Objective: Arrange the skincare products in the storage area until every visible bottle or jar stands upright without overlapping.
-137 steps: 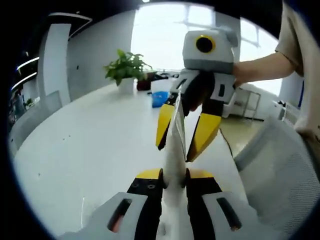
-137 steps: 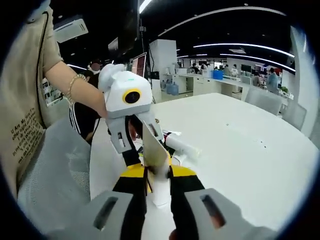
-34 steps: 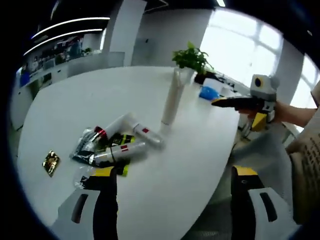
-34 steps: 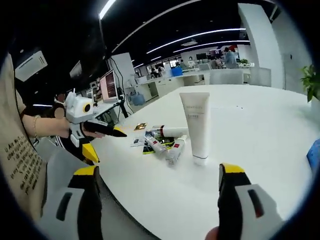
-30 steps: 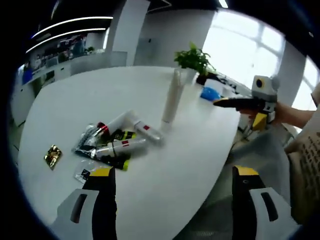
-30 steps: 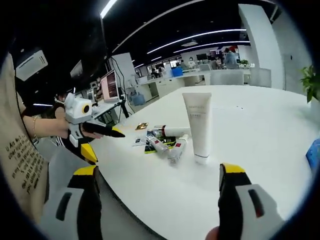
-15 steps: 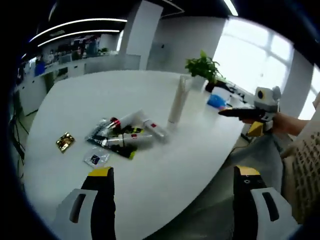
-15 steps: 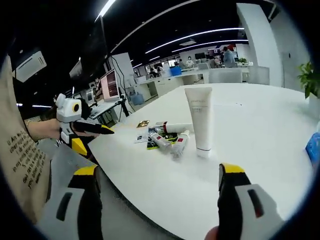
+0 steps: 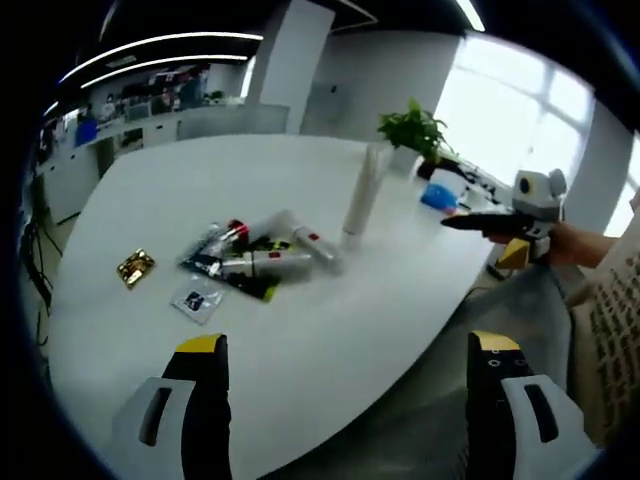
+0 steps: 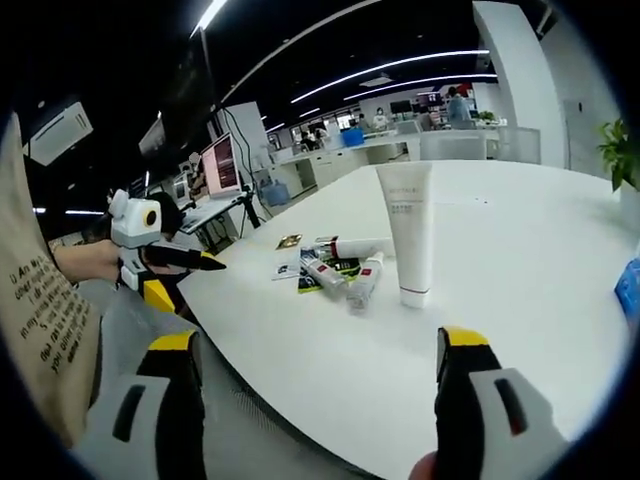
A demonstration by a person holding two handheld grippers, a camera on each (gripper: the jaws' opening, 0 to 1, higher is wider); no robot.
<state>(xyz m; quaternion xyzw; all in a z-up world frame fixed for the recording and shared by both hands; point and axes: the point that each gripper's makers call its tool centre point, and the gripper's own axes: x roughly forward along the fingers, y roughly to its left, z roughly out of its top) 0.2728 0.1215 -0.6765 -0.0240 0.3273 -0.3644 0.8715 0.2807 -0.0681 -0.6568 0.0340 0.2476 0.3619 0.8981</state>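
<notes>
A tall white tube point(image 9: 360, 198) point(image 10: 410, 232) stands upright on its cap on the white table point(image 9: 330, 320) point(image 10: 500, 330). Left of it, several small tubes with red bands point(image 9: 262, 255) point(image 10: 342, 272) lie in a heap over flat sachets. My left gripper point(image 9: 348, 345) is open, well back from the table edge and holding nothing. It also appears at the left of the right gripper view as the left gripper point(image 10: 165, 262), held by a hand. My right gripper point(image 10: 317, 340) is open and bare too, and in the left gripper view that right gripper point(image 9: 505, 218) hovers past the table's right edge.
A gold sachet point(image 9: 135, 267) point(image 10: 289, 241) and a small pale sachet point(image 9: 197, 298) lie apart from the heap. A potted plant point(image 9: 412, 130) and a blue item point(image 9: 438, 196) sit at the table's far end. A grey chair point(image 9: 520, 300) stands off the table's edge.
Both grippers, earlier shut on the white tube together, have let go and opened. The tube now stands alone on the table. Over the last second both cameras have drawn back slightly.
</notes>
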